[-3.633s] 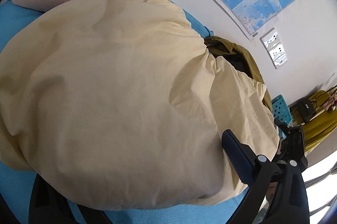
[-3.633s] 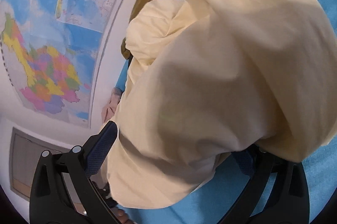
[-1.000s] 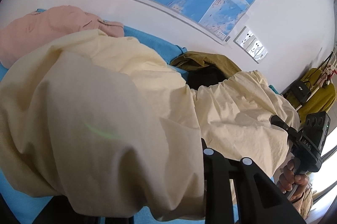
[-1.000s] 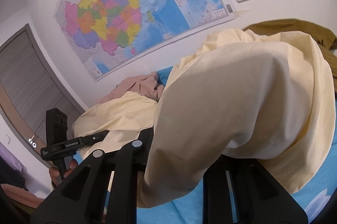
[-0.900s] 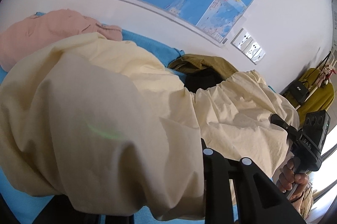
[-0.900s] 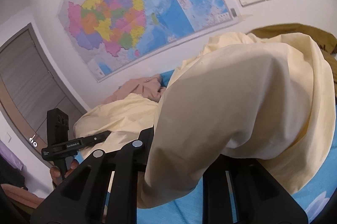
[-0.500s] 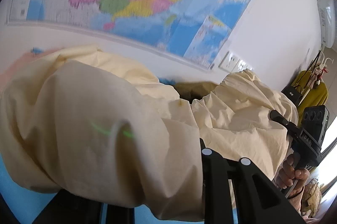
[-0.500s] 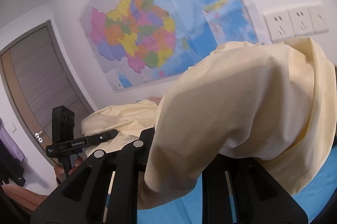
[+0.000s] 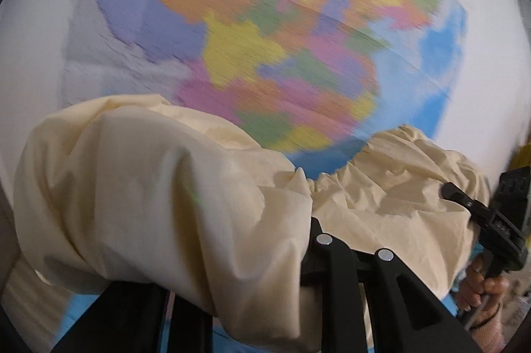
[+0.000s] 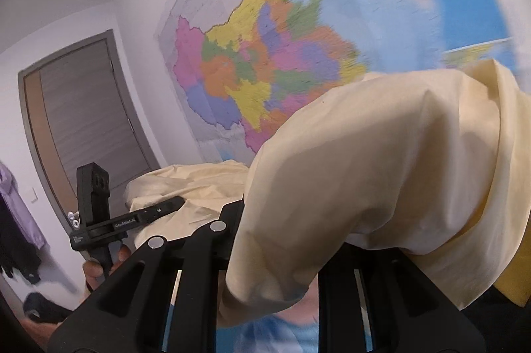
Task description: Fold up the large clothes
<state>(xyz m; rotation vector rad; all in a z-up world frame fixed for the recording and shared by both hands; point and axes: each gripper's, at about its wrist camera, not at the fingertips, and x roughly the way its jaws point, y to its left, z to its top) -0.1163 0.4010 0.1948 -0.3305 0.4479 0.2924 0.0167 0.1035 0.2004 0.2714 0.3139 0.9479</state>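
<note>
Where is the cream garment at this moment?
The cream garment hangs bunched between the two grippers, in front of the wall map: the left gripper clamps one end, the right gripper the other, with cloth draped over both cameras' own fingers.

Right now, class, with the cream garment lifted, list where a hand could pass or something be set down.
Free: open air above the cream garment, bordered by the wall map. Only slivers of blue surface show under the hanging cloth. Crowded: cloth blankets the left gripper and right gripper, filling the span between them.
</note>
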